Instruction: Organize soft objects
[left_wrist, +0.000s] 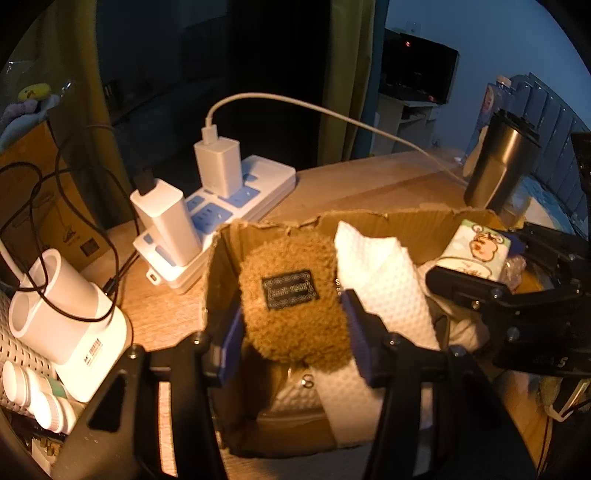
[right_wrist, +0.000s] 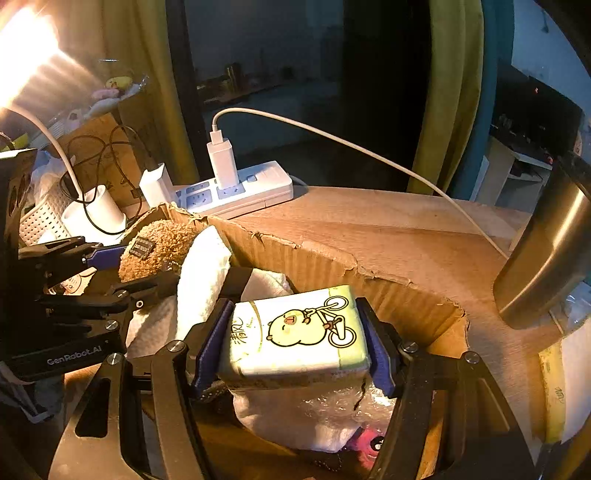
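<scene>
A torn cardboard box (left_wrist: 406, 216) (right_wrist: 314, 254) stands on the wooden table. My left gripper (left_wrist: 293, 306) (right_wrist: 136, 269) is shut on a brown fuzzy plush (left_wrist: 295, 325) (right_wrist: 166, 240) with a black label, held at the box's left end. A white paper towel (left_wrist: 384, 280) (right_wrist: 203, 273) leans beside the plush. My right gripper (right_wrist: 293, 306) (left_wrist: 480, 266) is shut on a green tissue pack (right_wrist: 299, 332) (left_wrist: 476, 247) with a cartoon cyclist, over the box's right end. Under the pack lie bubble wrap (right_wrist: 332, 406) and something pink (right_wrist: 365, 439).
Behind the box lies a white power strip (left_wrist: 236, 199) (right_wrist: 251, 184) with chargers and a white cable (left_wrist: 332, 114). A steel tumbler (left_wrist: 498, 166) (right_wrist: 546, 251) stands at the right. On the left are a white holder (left_wrist: 55, 306), black cords, small bottles (left_wrist: 22, 384) and a woven basket.
</scene>
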